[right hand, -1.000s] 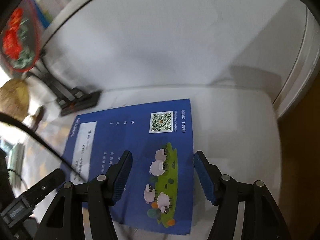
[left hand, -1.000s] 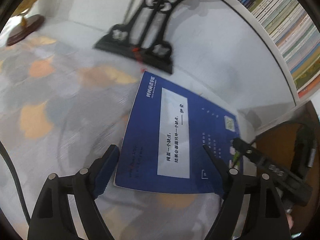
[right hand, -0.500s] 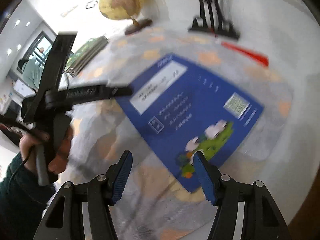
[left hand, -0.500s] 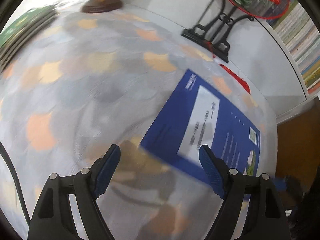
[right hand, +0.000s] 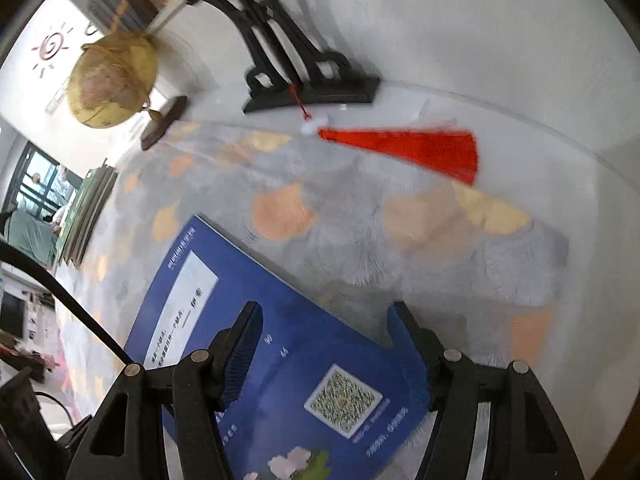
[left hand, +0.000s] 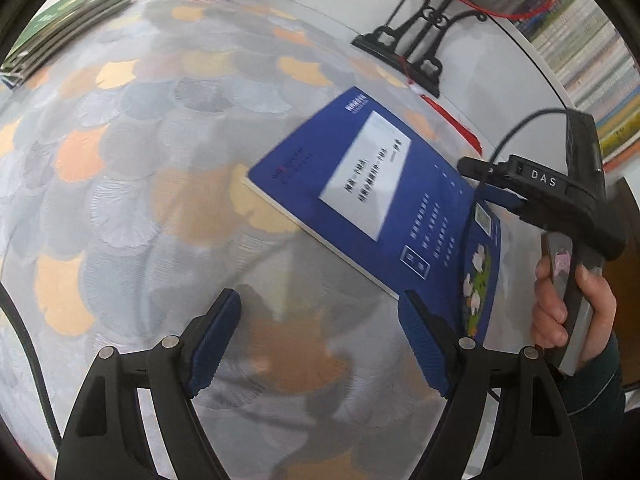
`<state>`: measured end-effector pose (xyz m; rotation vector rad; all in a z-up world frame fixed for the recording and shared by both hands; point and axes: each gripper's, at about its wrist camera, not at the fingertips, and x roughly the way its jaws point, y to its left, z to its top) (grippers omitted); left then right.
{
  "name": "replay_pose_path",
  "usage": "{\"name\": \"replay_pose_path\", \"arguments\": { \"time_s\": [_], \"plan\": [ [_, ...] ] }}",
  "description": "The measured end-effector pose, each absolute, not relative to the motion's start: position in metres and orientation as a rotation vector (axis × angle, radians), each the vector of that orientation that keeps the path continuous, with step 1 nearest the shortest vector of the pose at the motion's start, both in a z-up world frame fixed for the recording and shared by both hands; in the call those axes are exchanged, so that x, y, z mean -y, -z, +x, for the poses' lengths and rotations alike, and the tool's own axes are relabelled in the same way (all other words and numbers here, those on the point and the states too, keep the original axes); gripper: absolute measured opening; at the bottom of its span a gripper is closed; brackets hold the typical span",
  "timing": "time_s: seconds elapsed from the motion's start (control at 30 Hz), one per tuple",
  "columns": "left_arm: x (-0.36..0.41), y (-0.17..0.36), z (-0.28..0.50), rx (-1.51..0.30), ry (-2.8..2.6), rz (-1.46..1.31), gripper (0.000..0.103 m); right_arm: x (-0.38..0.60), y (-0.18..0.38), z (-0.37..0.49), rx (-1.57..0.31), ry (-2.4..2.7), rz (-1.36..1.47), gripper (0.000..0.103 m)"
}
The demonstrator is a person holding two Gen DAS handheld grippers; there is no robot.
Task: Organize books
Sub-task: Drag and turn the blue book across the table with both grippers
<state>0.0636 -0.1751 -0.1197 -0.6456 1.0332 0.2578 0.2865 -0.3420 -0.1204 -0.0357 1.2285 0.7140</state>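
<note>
Blue book (left hand: 384, 208) dragged from table's right edge toward centre; right gripper (right hand: 326, 350) half-open astride it, unclamped; left gripper (left hand: 320, 340) wide, empty.

A: Can you read the blue book (left hand: 372, 208)?
B: No, its print is blurred, and the right gripper (left hand: 516, 196) hides its far-right corner.
A: And the globe (right hand: 110, 80)?
B: The left wrist view cuts it off above its base; the right view blurs it.
</note>
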Motion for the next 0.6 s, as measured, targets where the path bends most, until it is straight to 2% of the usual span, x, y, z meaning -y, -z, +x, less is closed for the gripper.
{"name": "replay_pose_path", "arguments": {
  "time_s": [0.17,0.33,0.43,0.6],
  "plan": [
    [0.178,0.118,0.063,-1.021,-0.241,-0.677,0.080,0.326,0.122,0.266,-1.250,-0.770,-0.131,0.066],
    [0.177,0.119,0.053,-1.026,-0.242,-0.689,0.079,0.333,0.123,0.208,-1.351,-0.944,-0.152,0.066],
    [0.177,0.119,0.041,-1.032,-0.245,-0.704,0.079,0.336,0.119,0.179,-1.311,-0.988,-0.215,0.066],
    [0.192,0.121,0.029,-1.031,-0.242,-0.711,0.080,0.340,0.125,0.187,-1.322,-0.991,-0.142,0.068]
  ]
}}
